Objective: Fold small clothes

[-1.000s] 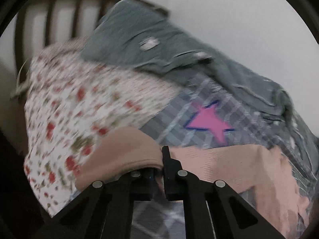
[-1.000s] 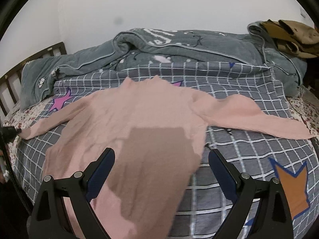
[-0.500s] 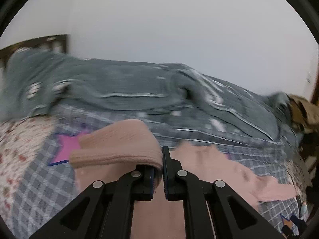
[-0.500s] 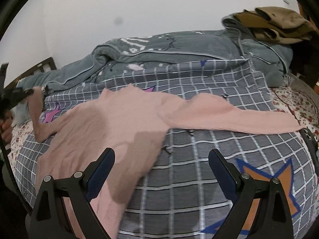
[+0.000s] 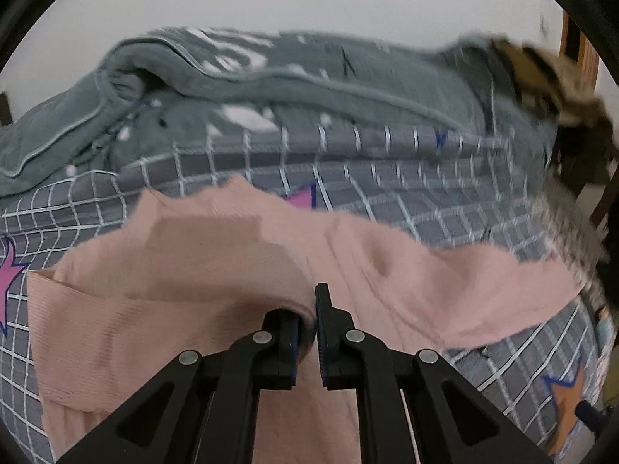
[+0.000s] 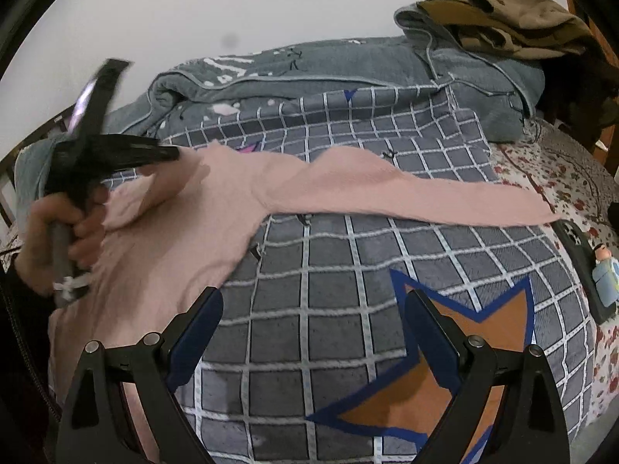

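A pink long-sleeved top (image 6: 174, 232) lies spread on a grey checked bedspread (image 6: 348, 263). My left gripper (image 5: 307, 324) is shut on the cuff of the top's left sleeve (image 5: 174, 270), which is folded over the body of the top. In the right wrist view the left gripper (image 6: 170, 153) appears at the left, held by a hand (image 6: 50, 239), its tips at the sleeve. The top's right sleeve (image 6: 425, 193) stretches flat to the right. My right gripper (image 6: 313, 321) is open above the bedspread, right of the top's hem, with nothing between its fingers.
A rolled grey quilt (image 6: 309, 69) lies along the back of the bed with brown clothes (image 6: 510, 19) on its right end. A phone in a dark case (image 6: 580, 259) with a small figure rests on the floral sheet (image 6: 561, 170) at right.
My left gripper has swung from the bed's left edge to over the top, carrying the left sleeve across the body. My right gripper has shifted to the right, off the top and above the bedspread.
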Available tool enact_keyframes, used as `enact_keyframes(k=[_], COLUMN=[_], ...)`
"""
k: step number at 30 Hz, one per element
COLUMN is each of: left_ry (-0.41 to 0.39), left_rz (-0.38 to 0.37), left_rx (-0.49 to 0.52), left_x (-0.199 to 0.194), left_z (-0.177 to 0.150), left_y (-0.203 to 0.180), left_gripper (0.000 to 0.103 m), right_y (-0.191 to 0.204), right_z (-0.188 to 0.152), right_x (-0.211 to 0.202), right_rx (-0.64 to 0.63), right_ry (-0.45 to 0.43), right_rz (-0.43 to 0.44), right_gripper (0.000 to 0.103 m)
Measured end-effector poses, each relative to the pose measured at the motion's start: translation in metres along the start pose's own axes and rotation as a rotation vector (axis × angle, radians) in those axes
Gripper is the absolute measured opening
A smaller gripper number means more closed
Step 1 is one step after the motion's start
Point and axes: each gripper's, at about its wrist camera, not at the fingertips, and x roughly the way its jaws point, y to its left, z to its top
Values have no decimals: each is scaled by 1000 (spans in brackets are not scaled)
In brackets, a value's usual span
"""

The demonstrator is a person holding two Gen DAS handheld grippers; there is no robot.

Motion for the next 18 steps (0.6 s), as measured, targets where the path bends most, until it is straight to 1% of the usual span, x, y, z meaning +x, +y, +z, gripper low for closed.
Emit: enact_keyframes(k=[2, 3, 4, 5, 6, 7, 9, 13, 15, 18], left_ry=[36, 36, 29, 7, -14, -56, -100, -107, -107, -98], left_rz=[42, 54, 60, 63, 68, 75, 90, 134, 147, 168], left_rx=[25, 25, 20, 2, -13, -39, -63, -105, -131, -157], left_x=[4, 2, -3, -12, -19, -32, -50, -83, -101, -116], left_z=[-1, -3, -5, -9, -9, -13, -16, -29, -44, -69], left_y=[-5, -2, 3, 12, 20, 33, 55, 97, 121, 148], left_gripper=[11, 16, 27, 44, 68, 73, 73, 73, 73, 73], right_y=[1, 3, 6, 10, 14, 19, 29, 54, 63, 77], right_z=[-4, -5, -6, -6, -6, -7, -8, -15, -21, -33], right_x=[1, 2, 2, 3, 3, 4, 3, 1, 1, 1], right_rx=[-3, -6, -9, -14, -18, -25, -39, -70, -79, -84], right_ry=[7, 12, 16, 19, 21, 24, 24, 39, 57, 92], right_rz=[8, 17, 23, 28, 34, 48, 68, 119, 148, 192], right_gripper=[94, 94, 94, 94, 94, 94, 94, 94, 93, 87])
